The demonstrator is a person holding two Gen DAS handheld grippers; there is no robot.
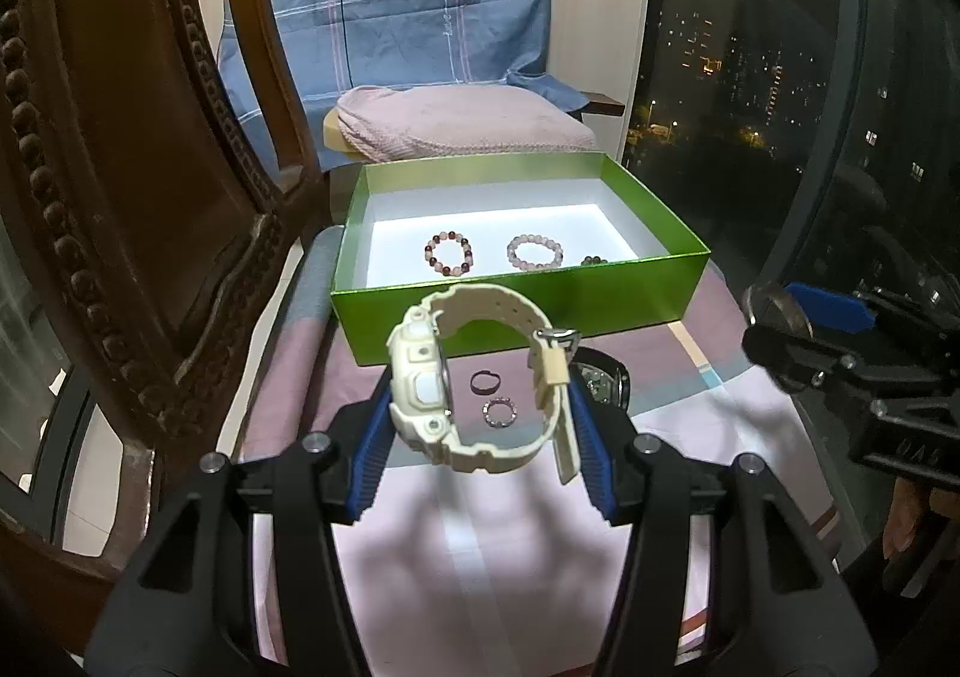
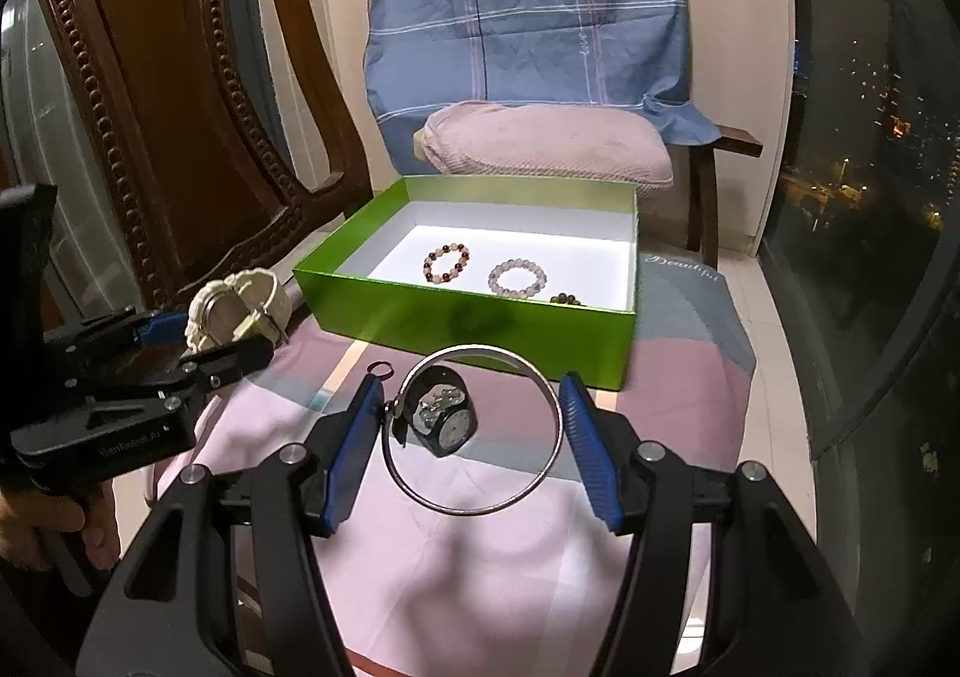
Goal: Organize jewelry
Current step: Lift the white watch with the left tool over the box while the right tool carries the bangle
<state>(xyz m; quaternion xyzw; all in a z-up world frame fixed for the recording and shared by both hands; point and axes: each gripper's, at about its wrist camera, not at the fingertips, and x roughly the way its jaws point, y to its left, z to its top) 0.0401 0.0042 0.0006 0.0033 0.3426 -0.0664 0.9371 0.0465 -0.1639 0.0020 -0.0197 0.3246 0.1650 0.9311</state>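
Left wrist view: the left gripper (image 1: 480, 413) grasps a cream watch (image 1: 480, 377) between its blue pads, strap looped upright, above the striped cloth (image 1: 492, 545). Beyond it stands the green box (image 1: 636, 287), its near wall facing the fingers; inside lie a mixed bead bracelet (image 1: 449, 252) and a pale pink bracelet (image 1: 534, 251), well apart, with bare white floor around them, while a dark bead bracelet (image 1: 594, 259) is mostly cut off by the near wall. Two small rings (image 1: 492, 398) lie on the cloth, seen through the strap loop; a black watch (image 1: 603, 383) is partly hidden behind the right pad. A carved wooden chair (image 1: 150, 197) crowds the left edge. Right wrist view: the right gripper (image 2: 474, 431) clasps a thin silver bangle (image 2: 558, 413) across its width, held clear of the cloth, the black watch (image 2: 444, 419) visible through it. The box's right side has open cloth beside it.
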